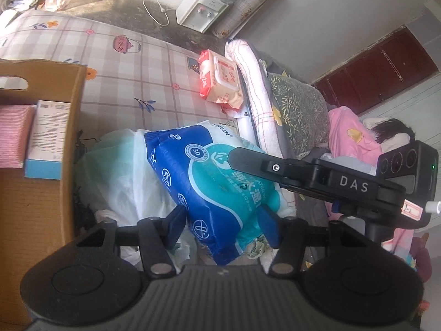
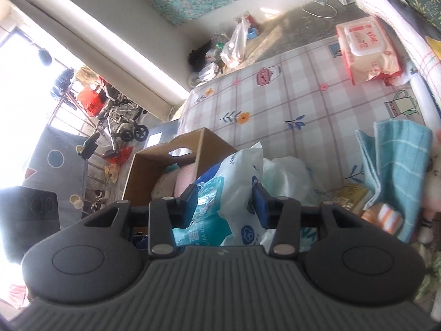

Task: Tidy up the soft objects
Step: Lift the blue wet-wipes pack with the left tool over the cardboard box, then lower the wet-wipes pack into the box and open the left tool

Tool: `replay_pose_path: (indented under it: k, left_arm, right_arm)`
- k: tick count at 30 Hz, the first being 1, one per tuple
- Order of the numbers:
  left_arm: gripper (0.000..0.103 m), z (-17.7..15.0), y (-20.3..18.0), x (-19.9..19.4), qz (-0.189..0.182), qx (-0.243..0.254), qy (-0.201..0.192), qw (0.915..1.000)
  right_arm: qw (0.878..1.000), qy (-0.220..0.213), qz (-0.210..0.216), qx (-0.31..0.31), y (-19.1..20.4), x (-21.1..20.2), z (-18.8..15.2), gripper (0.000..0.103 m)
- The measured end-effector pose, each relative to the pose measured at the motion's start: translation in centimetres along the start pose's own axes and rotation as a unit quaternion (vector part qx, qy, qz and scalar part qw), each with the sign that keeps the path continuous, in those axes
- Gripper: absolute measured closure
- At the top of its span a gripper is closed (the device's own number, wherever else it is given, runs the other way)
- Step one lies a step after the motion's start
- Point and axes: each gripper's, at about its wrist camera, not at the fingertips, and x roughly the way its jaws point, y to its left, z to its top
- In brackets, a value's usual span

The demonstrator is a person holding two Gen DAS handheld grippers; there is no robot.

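A blue and teal pack of wet wipes (image 1: 209, 182) hangs above a white plastic bag (image 1: 118, 165) on the checked bed sheet. My left gripper (image 1: 223, 224) is shut on its blue end, with a pad pressed into each side. From the right, my right gripper (image 1: 237, 157) reaches onto the teal part of the same pack. In the right wrist view that gripper (image 2: 225, 204) is shut on the pack's white and teal end (image 2: 237, 176). An open cardboard box (image 1: 78, 104) stands just left of the pack and holds a pink striped cushion (image 1: 13, 135) and a white carton (image 1: 46, 138).
A red pack of wipes (image 1: 220, 82) lies farther up the bed near rolled bedding (image 1: 253, 82). A teal towel (image 2: 397, 165) and small packets (image 2: 380, 215) lie to the right. The water dispenser (image 1: 198, 8) and bags (image 2: 234, 44) stand on the floor beyond.
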Motion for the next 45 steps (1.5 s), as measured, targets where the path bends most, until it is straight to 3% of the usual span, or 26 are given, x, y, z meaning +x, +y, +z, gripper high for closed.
replay_pose_path:
  k: [8,14,17,20,25,29,32,35,38,45]
  left_arm:
    - [0.045,-3.9,8.4,-7.1,0.052,-0.066,-0.04,0.9957]
    - [0.045,-5.9,14.2,-9.6,0.071,-0.11,-0.074,0.9886]
    - [0.044,-6.2,17.0,-8.8,0.076,-0.113,-0.063,0.9886]
    - [0.044,-6.3,19.5,-6.9,0.113,-0.114,-0.032,0.9865]
    - [0.041,-7.0,22.4,-4.3,0.115,-0.139,0.023,0.9832]
    - [0.039,-7.2,22.4,-2.4,0.13,-0.123,0.053,0.9824]
    - [0.043,-7.3,22.0,-0.9,0.139,-0.114,0.072,0.981]
    - [0.046,-7.1,21.3,0.0,0.151,-0.1,0.073,0.9808]
    - [0.059,-6.4,20.8,0.6,0.14,-0.091,0.071,0.9834]
    - [0.057,-4.7,19.9,1.7,0.167,-0.081,0.053,0.9812]
  right_arm:
    - [0.996,0.054,0.051,-0.047,8.6,7.9,-4.4,0.059]
    - [0.992,0.074,0.057,-0.086,13.3,13.0,-7.5,0.059]
    - [0.99,0.074,0.028,-0.121,14.3,14.7,-8.7,0.059]
    - [0.989,0.08,0.019,-0.119,13.6,15.5,-9.5,0.059]
    - [0.993,0.062,0.035,-0.09,11.1,13.1,-10.0,0.059]
    - [0.995,0.036,0.053,-0.074,9.6,10.4,-10.2,0.058]
    - [0.996,0.011,0.062,-0.063,8.6,8.3,-10.8,0.058]
    - [0.996,-0.015,0.068,-0.053,7.7,6.3,-11.6,0.058]
    - [0.996,-0.037,0.063,-0.047,6.7,4.8,-12.5,0.058]
    - [0.997,-0.056,0.05,-0.009,3.8,3.5,-14.3,0.058]
